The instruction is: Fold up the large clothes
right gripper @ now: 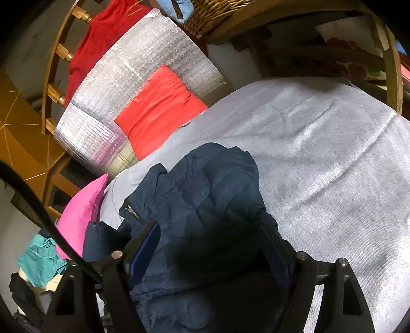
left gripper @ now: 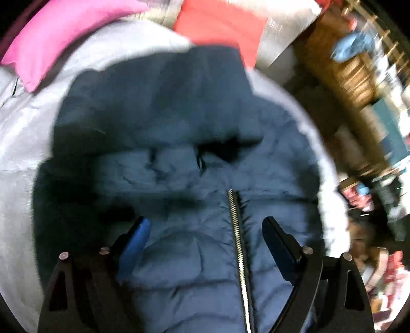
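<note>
Navy quilted jacket lies spread on a grey sheet, its zip running up the middle in the left wrist view and its collar end bunched toward the far side. The left picture is blurred.

Left tongs hang over the jacket's front with jaws wide apart, one finger on each side of the zip; nothing is pinched between them, and whether the tips touch the cloth cannot be told.

Right tongs also stand wide, astride a raised, rumpled part of the jacket. Dark fabric fills the gap between the fingers, but shadow hides whether the pads press on it, so a grip cannot be told.

In the right wrist view the jacket sits at the near left part of the sheet, with most of the grey surface bare to its right.

Beyond the sheet's far edge lie a pink cushion and a red cushion, the red one leaning against a silver foil mat. Behind that are a wooden rail with red cloth draped on it, and a wicker basket. A teal cloth lies low at the left.
</note>
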The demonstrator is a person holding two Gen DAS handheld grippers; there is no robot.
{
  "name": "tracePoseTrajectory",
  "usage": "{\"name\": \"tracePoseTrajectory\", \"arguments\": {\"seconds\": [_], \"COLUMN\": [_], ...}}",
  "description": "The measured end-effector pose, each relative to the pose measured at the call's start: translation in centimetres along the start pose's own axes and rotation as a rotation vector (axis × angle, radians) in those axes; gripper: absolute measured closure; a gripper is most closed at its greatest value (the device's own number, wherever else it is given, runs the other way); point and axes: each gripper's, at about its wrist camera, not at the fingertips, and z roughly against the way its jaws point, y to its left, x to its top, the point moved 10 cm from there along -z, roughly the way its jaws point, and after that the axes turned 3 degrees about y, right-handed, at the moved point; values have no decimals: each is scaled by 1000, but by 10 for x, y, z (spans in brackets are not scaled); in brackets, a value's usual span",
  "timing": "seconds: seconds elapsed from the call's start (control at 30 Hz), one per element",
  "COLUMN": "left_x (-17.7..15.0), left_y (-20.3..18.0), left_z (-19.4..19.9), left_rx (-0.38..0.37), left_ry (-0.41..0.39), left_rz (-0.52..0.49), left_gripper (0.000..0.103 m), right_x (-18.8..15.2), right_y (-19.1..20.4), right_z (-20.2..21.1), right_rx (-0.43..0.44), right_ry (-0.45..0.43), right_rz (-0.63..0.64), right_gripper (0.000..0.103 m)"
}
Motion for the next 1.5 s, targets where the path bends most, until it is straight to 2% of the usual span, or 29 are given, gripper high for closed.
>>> {"name": "tracePoseTrajectory", "arguments": {"seconds": [0.1, 0.2, 0.27, 0.33, 0.43, 0.5, 0.57, 0.63, 0.7, 0.77, 0.87, 0.9, 1.0, 1.1, 1.17, 1.2, 1.27, 1.3, 1.33, 1.37, 1.4, 1.43, 1.5], "left_x": [18, 35, 43, 46, 57, 65, 59, 63, 66, 68, 74, 74, 61, 32, 18, 15, 22, 32, 38, 48, 60, 68, 76], "left_y": [27, 76, 97, 104, 88, 81, 77, 71, 64, 56, 25, 5, -60, -116, -137, -144, -148, -141, -129, -113, -85, -63, -5], "left_z": [44, 80, 82, 73, 45, 33, 24, 13, 5, -2, -6, -11, -38, -70, -81, -77, -52, -30, -14, -1, 19, 31, 43], "left_rx": [-4, 5, -4, -48, -133, -156, -171, -178, -166, -183, -216, -216, -245, -214, -198, -189, -174, -151, -123, -80, -22, 10, 77], "left_ry": [-125, -267, -300, -300, -269, -267, -274, -270, -255, -240, -251, -246, -172, -74, -12, -11, -83, -144, -190, -240, -311, -355, -387], "left_rz": [44, 181, 269, 314, 318, 311, 304, 282, 264, 262, 207, 162, 28, -123, -182, -208, -246, -248, -232, -203, -143, -82, 86], "left_gripper": [14, 14, 14, 14, 15, 15, 18, 33, 43, 48, 48, 48, 48, 48, 48, 48, 45, 40, 28, 22, 14, 12, 12], "right_x": [-2, -7, -12, -17, -22, -23, -23, -22, -21, -20, -15, -13, -4, 4, 10, 13, 17, 18, 18, 17, 15, 15, 12], "right_y": [5, 12, 17, 22, 27, 27, 26, 23, 20, 17, 11, 8, -8, -23, -32, -34, -37, -38, -37, -37, -35, -34, -29], "right_z": [1, -1, -5, -9, -15, -18, -20, -21, -21, -19, -12, -9, 0, 9, 17, 20, 26, 28, 28, 29, 28, 27, 25], "right_rx": [-8, -3, -1, -6, -11, -11, -12, -12, -15, -17, -23, -26, -36, -41, -33, -30, -26, -24, -24, -24, -23, -19, -12], "right_ry": [-11, -6, 5, 14, 23, 29, 33, 38, 39, 38, 26, 20, 7, -1, -15, -20, -32, -33, -31, -29, -25, -22, -12], "right_rz": [26, 47, 61, 81, 99, 97, 90, 82, 78, 77, 80, 79, 59, 31, 3, -4, -9, -7, -2, 4, 9, 12, 24], "right_gripper": [22, 22, 22, 22, 22, 22, 22, 22, 22, 22, 22, 22, 22, 22, 22, 22, 22, 22, 22, 22, 22, 22, 22]}}
